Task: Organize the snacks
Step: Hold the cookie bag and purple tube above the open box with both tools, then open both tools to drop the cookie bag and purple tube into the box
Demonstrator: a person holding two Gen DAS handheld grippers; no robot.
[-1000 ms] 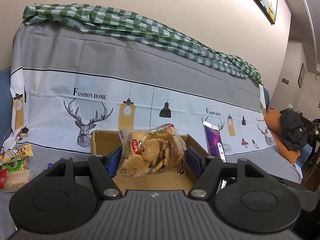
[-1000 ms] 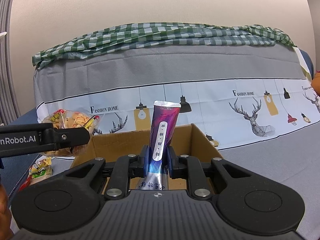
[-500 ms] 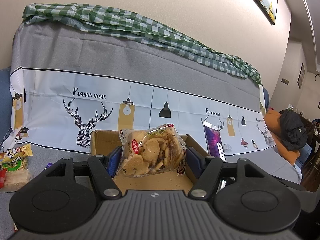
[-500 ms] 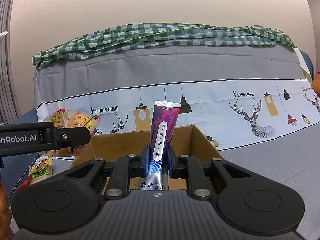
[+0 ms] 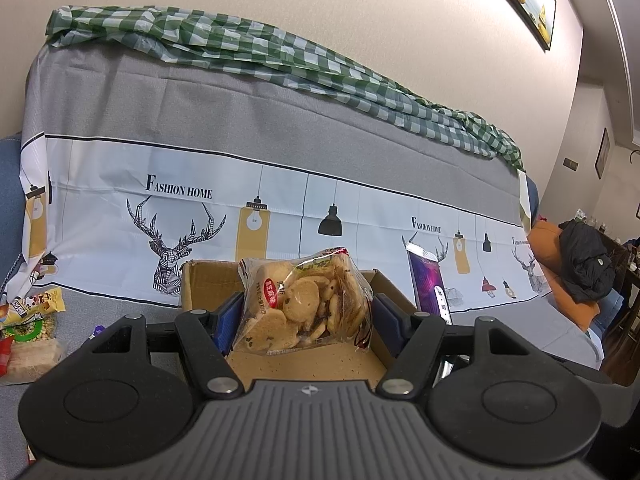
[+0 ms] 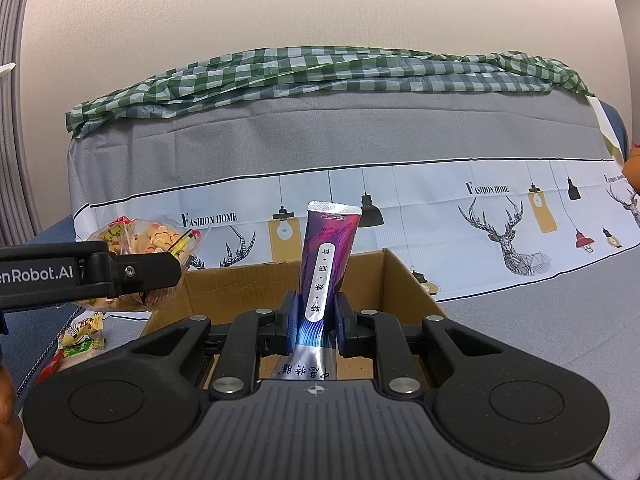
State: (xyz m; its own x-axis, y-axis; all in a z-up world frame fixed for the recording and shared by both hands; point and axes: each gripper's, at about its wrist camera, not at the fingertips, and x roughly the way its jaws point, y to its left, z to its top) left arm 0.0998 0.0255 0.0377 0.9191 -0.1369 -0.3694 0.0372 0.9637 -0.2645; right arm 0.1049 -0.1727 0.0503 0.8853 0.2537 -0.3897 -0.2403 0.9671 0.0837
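Item: cookie bag, clear plastic, clamped between the fingers of my left gripper, held above the open cardboard box. Item: purple tube, upright, pinched low on its body by my right gripper, over the same box. Loose snack packets lie left of the box on the grey cloth.

Cookie bag, purple tube over box
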